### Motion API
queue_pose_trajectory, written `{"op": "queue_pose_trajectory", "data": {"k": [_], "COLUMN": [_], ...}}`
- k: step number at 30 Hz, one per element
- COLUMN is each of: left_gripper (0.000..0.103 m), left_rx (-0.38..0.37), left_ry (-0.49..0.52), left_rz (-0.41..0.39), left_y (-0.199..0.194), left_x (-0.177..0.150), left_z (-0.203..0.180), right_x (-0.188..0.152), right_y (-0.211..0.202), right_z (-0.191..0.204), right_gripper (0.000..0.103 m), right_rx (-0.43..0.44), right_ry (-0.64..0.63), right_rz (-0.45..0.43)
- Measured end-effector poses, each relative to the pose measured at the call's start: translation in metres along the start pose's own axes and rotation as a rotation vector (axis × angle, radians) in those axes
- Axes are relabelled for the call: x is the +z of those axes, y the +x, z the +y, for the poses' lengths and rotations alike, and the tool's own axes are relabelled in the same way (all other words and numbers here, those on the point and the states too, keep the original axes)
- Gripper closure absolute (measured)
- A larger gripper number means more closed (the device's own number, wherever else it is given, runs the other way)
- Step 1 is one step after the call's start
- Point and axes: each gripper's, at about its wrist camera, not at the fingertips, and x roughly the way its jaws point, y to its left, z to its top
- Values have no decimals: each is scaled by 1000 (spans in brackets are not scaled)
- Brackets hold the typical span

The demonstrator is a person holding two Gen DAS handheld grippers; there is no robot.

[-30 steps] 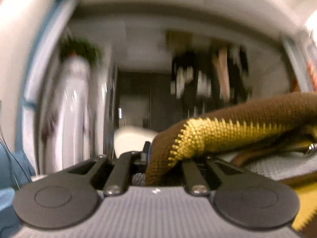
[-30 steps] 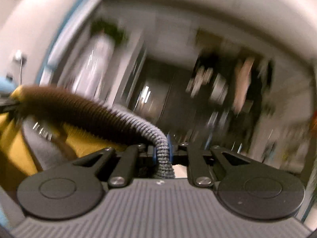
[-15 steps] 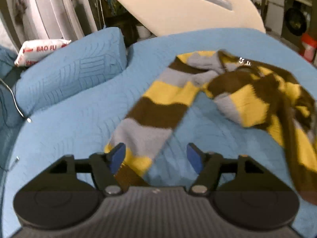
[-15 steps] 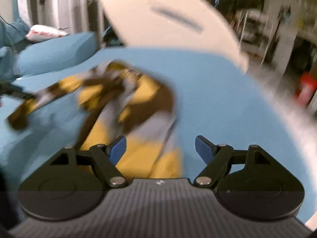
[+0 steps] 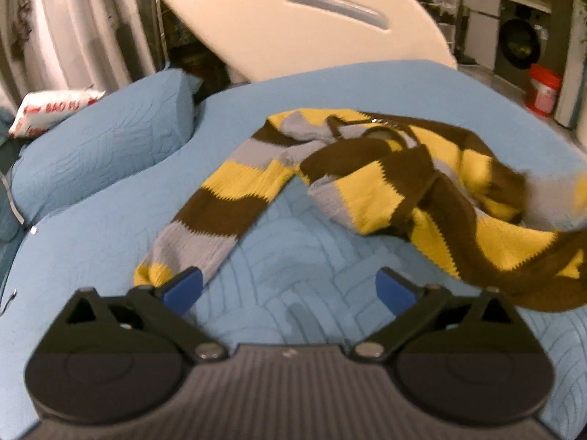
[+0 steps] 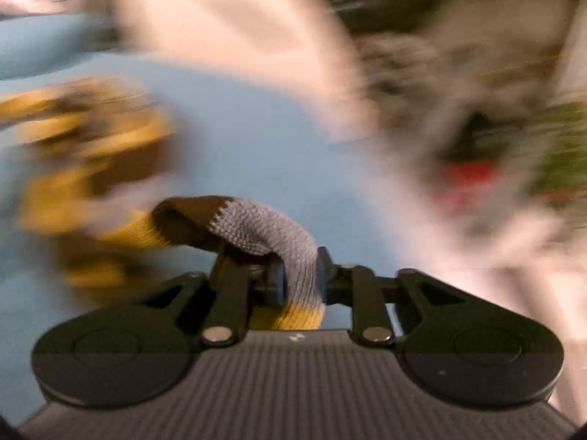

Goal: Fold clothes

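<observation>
A knitted sweater (image 5: 367, 183) with brown, yellow and grey stripes lies crumpled on the blue quilted bed cover (image 5: 91, 267). One sleeve (image 5: 220, 212) stretches toward my left gripper (image 5: 290, 288). That gripper's jaws are opening and stand wide, just above the cover, with nothing between them; the cuff lies beside the left pad. In the blurred right wrist view, my right gripper (image 6: 299, 278) has its jaws closing, with the pads pressed on a grey and yellow fold of the sweater (image 6: 264, 227). The rest of the garment trails off to the left.
A blue pillow (image 5: 110, 146) lies at the left, with a white bag with red letters (image 5: 51, 110) behind it. A tilted white board (image 5: 293, 29) stands at the far end of the bed. A red and white bucket (image 5: 543, 88) stands on the floor at the right.
A second ago both grippers held the sweater in the air. They let it drop on the bed. My left gripper has opened wider; my right has since shut on a grey fold and is swinging.
</observation>
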Motion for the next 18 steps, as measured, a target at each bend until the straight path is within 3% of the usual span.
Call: {"op": "queue_pose_trajectory", "data": {"k": [1,2,5,8,11,13,14,17,18], "left_gripper": [0,0,0,0,0,0,0,0,0], "left_rx": [-1,-6,-14,-2,-3,4,8,13,14], "left_ry": [-11,-23,-55,-73,-69,-73,-74,-81,-82], "left_rz": [12,19,34,40,43,51,54,64,64], "left_y": [-1,-2,-6,-11,-17,-19,-20,-24,-24], "left_x": [-1,-3,-12,-16,-21,-23,-25,-27,-29], "left_z": [-1,0,0,1,5,11,13,23,25], "right_x": [4,6,8,9,14,18,19,26,29], "right_y": [18,23,-2,-42,-62,-68,-68,-49,-44], "right_z": [-8,-13,7,76,146,189,211,249,254], "right_gripper": [30,29,23,21,21,22,22,22,38], "right_rx": [-62,-32,67,370,639,741,766,717,705], "right_ry": [-9,32,61,-22,-101,-169,-213,-231,-225], "right_rz": [61,86,-34,-160,-190,-178,-163,-136,-117]}}
